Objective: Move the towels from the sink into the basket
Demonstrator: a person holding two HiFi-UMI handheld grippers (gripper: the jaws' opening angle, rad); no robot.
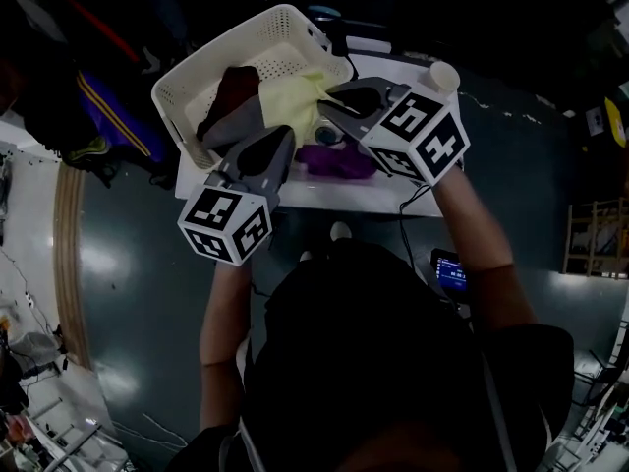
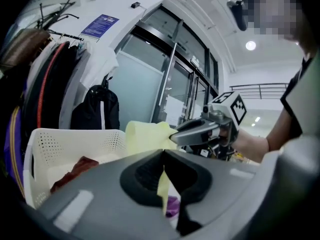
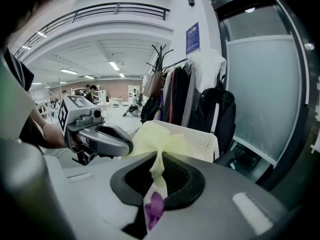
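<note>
Both grippers hold one pale yellow towel (image 1: 293, 98) stretched above the white perforated basket (image 1: 192, 82). My left gripper (image 1: 285, 138) is shut on its near edge, and a strip of yellow towel (image 2: 163, 184) runs down between the closed jaws. My right gripper (image 1: 324, 101) is shut on the other edge, with the yellow towel (image 3: 159, 136) bunched at its tips. In the basket lies a dark red towel (image 1: 236, 88) on a grey one (image 1: 236, 128). A purple towel (image 1: 339, 161) lies in the white sink (image 1: 324, 197) below the grippers.
A white round cap (image 1: 444, 75) stands at the sink's far right corner. On the floor to the right lies a small device with a lit screen (image 1: 450, 271). Behind the basket a coat rack (image 3: 175, 91) holds jackets and a black backpack (image 2: 95, 109).
</note>
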